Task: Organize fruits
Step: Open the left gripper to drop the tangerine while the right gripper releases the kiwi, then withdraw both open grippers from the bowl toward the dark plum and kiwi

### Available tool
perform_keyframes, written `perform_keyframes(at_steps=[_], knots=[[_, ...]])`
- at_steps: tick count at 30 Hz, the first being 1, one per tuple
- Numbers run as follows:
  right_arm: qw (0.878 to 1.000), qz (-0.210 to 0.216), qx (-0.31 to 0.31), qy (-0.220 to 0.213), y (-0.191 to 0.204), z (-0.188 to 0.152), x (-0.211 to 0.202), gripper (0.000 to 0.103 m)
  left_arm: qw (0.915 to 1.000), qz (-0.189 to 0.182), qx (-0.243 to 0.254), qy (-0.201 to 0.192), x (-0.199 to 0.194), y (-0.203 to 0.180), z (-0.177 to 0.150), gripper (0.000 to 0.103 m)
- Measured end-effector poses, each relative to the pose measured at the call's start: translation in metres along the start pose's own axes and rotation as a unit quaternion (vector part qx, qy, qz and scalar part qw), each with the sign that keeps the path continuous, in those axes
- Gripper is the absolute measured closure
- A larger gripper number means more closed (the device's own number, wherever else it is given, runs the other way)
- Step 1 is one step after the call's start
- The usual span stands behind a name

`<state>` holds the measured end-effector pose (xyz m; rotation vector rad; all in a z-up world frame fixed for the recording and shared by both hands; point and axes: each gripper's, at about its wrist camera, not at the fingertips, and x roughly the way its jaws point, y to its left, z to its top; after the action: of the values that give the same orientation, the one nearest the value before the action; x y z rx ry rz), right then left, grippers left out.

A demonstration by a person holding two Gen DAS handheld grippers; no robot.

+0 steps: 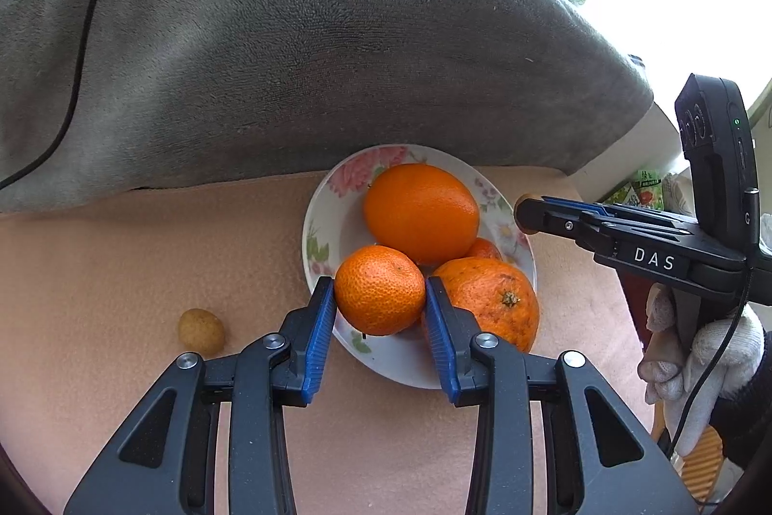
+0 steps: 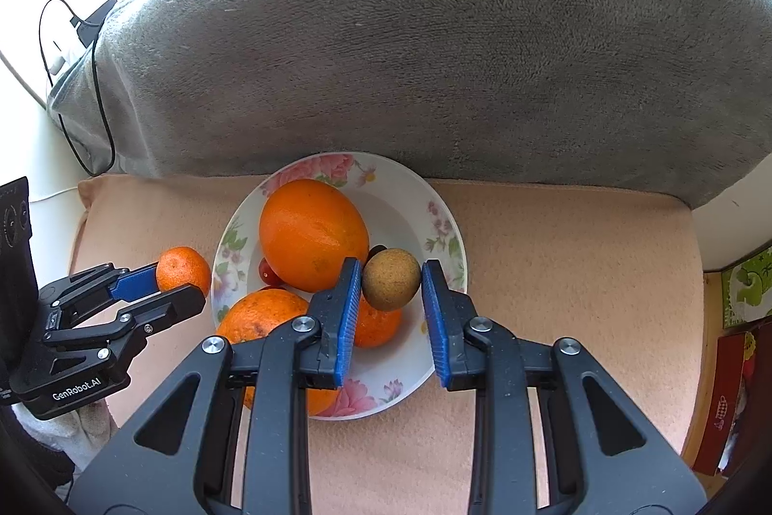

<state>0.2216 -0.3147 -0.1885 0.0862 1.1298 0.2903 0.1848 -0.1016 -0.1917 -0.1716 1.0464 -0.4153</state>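
My left hand-held gripper (image 1: pixel 379 298) pinches a mandarin (image 1: pixel 379 297) over the bowl's (image 1: pixel 318 206) near-left rim; my right hand-held gripper (image 2: pixel 392 279) pinches a brown fruit (image 2: pixel 391 278) above the bowl; the crowded oranges (image 1: pixel 420 212) could bump either fruit out; another brown fruit (image 1: pixel 201 331) waits left.

A: Where does the left wrist view sit?
B: Close above the floral plate (image 1: pixel 318 225), looking steeply down along its own fingers from the plate's left, near edge, toward the far grey blanket (image 1: pixel 289 56).
A: And the right wrist view?
B: Equally near and steep, over the plate's (image 2: pixel 434 196) right side. Both share the plate, the big orange (image 1: pixel 420 212) (image 2: pixel 312 234), the peach cloth and the blanket.
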Motion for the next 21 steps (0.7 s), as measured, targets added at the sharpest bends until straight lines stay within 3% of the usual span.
perform_keyframes(at_steps=[4,8,10,12,14,17,19,21], knots=[[1.0,0.0,-0.001,0.001,0.0008,0.001,0.001,0.076,1.0,0.001,0.002,0.002,0.0013,-0.0014,0.0008,0.067],[1.0,0.0,0.001,0.0,0.0012,0.0024,0.0006,0.075,1.0,-0.002,0.004,-0.002,-0.0003,-0.0029,0.0023,0.058],[1.0,-0.002,0.001,-0.001,0.0015,0.0029,0.0003,0.058,1.0,-0.002,0.007,-0.002,-0.0012,-0.0038,0.003,0.056],[1.0,-0.004,0.001,-0.008,0.0014,0.0029,-0.0025,0.049,0.9999,-0.001,0.01,-0.005,-0.0017,-0.0048,0.0034,0.051],[1.0,-0.003,0.001,-0.009,0.0018,0.0037,-0.0034,0.049,0.9999,-0.001,0.009,-0.007,-0.0025,-0.0046,0.0036,0.047],[1.0,-0.003,0.0,-0.007,0.0023,0.0048,-0.0037,0.048,1.0,0.002,0.006,-0.007,-0.0028,-0.0038,0.0041,0.034],[1.0,-0.004,-0.002,-0.009,0.0049,0.0055,-0.0037,0.033,0.9999,0.005,0.008,-0.005,-0.0026,-0.0042,0.0041,0.033],[1.0,-0.006,-0.004,-0.015,0.0064,0.0054,-0.0057,0.03,0.9999,0.01,0.012,-0.006,-0.0039,-0.0051,0.0037,0.033]])
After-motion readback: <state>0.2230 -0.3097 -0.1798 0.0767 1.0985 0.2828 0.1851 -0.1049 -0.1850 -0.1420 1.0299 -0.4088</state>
